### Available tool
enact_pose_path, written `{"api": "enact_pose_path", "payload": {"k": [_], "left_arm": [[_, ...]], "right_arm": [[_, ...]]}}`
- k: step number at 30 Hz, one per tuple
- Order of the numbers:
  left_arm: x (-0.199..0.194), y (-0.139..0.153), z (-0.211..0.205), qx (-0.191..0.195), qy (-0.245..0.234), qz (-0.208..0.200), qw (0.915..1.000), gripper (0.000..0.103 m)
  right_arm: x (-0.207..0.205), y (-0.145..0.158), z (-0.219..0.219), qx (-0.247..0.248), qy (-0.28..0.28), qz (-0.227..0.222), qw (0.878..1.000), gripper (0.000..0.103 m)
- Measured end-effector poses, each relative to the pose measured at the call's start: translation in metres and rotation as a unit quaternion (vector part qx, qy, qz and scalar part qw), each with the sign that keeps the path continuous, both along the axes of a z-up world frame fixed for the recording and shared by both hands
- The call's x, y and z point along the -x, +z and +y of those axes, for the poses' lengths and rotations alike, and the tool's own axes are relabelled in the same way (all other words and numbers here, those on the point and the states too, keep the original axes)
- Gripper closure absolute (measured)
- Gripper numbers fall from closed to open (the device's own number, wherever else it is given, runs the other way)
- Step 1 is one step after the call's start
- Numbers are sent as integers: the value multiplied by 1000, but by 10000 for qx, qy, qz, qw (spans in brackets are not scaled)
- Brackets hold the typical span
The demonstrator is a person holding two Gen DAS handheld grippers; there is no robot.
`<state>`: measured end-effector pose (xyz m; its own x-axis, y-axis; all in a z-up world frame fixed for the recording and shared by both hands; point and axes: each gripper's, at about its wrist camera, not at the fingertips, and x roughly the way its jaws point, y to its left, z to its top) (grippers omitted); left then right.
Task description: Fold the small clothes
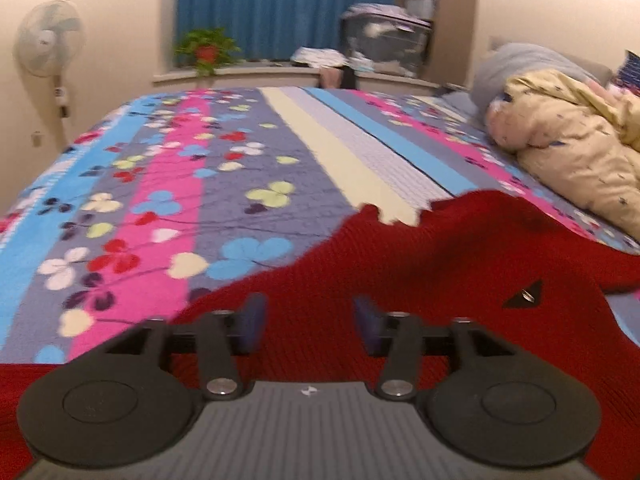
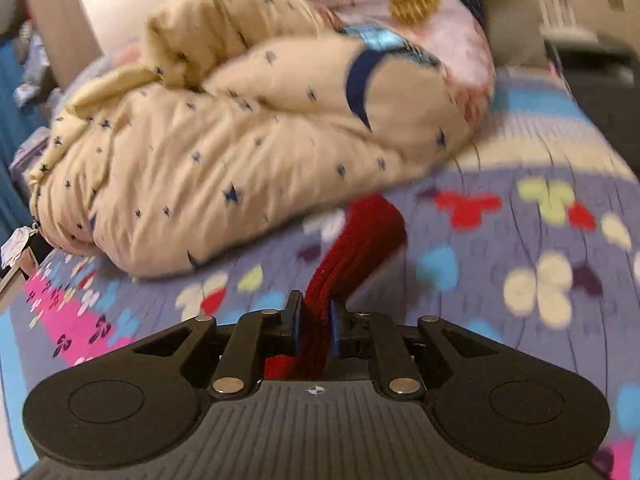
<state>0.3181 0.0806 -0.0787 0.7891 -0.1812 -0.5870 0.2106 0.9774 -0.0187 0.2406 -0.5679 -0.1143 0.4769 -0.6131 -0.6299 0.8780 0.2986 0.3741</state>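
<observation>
A red knitted garment [image 1: 420,264] lies spread on the flowered bedspread [image 1: 192,184], with a small dark tag on it at the right. My left gripper [image 1: 308,320] is open, its blue-padded fingers [image 1: 252,320] apart just above the red knit. In the right wrist view my right gripper [image 2: 316,324] is shut on a bunched strip of the same red garment [image 2: 360,240], which stretches away from the jaws over the bedspread [image 2: 520,240].
A rolled cream duvet with blue stars [image 2: 224,136] lies just beyond the right gripper; it also shows in the left wrist view [image 1: 572,148], beside a grey pillow [image 1: 524,64]. A standing fan [image 1: 50,48], potted plant [image 1: 206,52] and storage boxes [image 1: 384,44] stand past the bed.
</observation>
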Motion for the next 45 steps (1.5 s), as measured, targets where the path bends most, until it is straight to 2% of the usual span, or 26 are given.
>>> {"api": "enact_pose_path", "payload": {"k": [2,4,6,9,12,13,15,18,22,24,26,27,28,30,31,32,33,34,35,36,37,38,39,40,43,45], "left_arm": [[-5,6,-3,-181,150,118,9997,43],[-17,11,-3,-296,366,203,9987,43],[-35,18,1,-127,639,237,9976,43],[-69,20,10,177,1067,528,9927,43],[-105,-4,9,-124,1136,1120,9871,40],[-112,-15,8,-257,1087,1292,9853,37],[-119,-32,10,-176,863,1524,9844,34],[-116,-39,10,-102,539,1454,9879,33],[-112,-44,14,424,-236,1776,9829,26],[-109,-47,9,186,-453,1726,9838,26],[-108,-45,4,23,-581,1657,9845,43],[-107,-41,0,-24,-749,1610,9841,71],[-106,-35,-5,-122,-921,1563,9833,80],[-94,-13,-13,-666,-1118,977,9867,84],[-89,4,-4,-619,-791,461,9939,85],[-90,19,14,-295,-216,127,9992,86],[-92,27,34,5,430,-54,9991,100],[-92,28,46,-88,1165,-211,9929,103],[-98,20,50,-310,1302,117,9909,102],[-102,11,46,-466,929,617,9927,97],[-96,7,37,-783,632,769,9919,95],[-76,10,28,-1135,489,406,9915,90],[-59,14,23,-1181,439,112,9920,73],[-41,16,20,-943,300,45,9951,66],[-3,4,15,-218,-101,391,9989,66],[15,-28,10,-141,-238,975,9949,66]], "right_arm": [[4,4,11,-225,-373,456,9980,63],[14,4,21,-493,-664,534,9951,63],[16,9,36,-507,-647,496,9954,63],[13,27,60,-157,-322,241,9991,62],[3,38,80,163,149,42,9997,62],[-2,40,84,196,283,14,9994,62],[-11,39,89,162,532,-5,9985,62],[-20,34,89,-65,718,4,9974,62],[-35,28,91,-359,1053,54,9938,62],[-41,26,95,-422,1154,77,9924,62],[-44,24,98,-410,1224,88,9916,62],[-44,24,99,-392,1230,97,9916,62],[-44,24,99,-387,1238,91,9915,62],[-43,25,98,-363,1219,72,9919,62],[-42,26,98,-328,1196,62,9923,62],[-41,27,98,-292,1181,56,9926,62],[-41,28,97,-271,1184,47,9926,62],[-41,29,98,-241,1197,32,9925,62],[-41,30,99,-178,1233,25,9922,62],[-41,31,100,-113,1280,32,9917,62],[-41,31,101,-80,1328,34,9911,62],[-42,31,102,-89,1413,27,9899,62],[-42,30,103,-137,1523,10,9882,62],[-43,30,103,-182,1626,1,9865,62],[-43,32,111,-147,2098,21,9776,62],[-36,34,121,-78,2537,102,9672,62]]}}
